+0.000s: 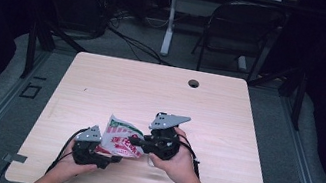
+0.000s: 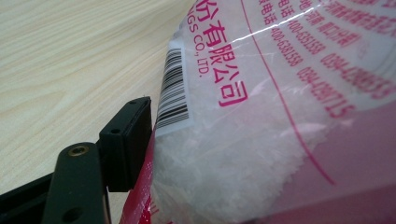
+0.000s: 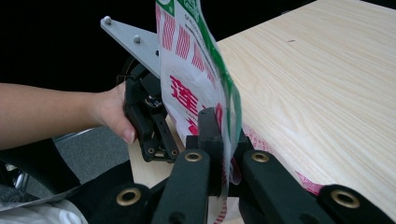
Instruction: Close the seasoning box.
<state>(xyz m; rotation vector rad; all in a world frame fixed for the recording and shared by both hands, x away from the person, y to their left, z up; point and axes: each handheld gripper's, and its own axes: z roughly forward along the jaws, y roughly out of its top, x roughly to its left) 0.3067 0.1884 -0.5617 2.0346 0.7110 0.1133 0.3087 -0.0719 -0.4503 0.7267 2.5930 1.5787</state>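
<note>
- A printed plastic bag [image 1: 120, 140] of white granules stood held up just above the near part of the wooden counter [image 1: 227, 118].
- The left gripper [image 1: 111, 157] had its jaws clamped on the bag's lower left edge, beside its barcode [image 2: 173, 88].
- The right gripper [image 1: 134, 141] pinched the bag's right edge, its jaws narrow around the film.

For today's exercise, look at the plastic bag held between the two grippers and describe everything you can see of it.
The bag is clear, glossy plastic printed with pink characters, phone numbers, a barcode and a green-and-white top band. White grainy powder fills its lower part. It is held above the near part of the wooden table, its flat upper part standing up. The left gripper pinches one side and the right gripper clamps the thin film between its fingers.
</note>
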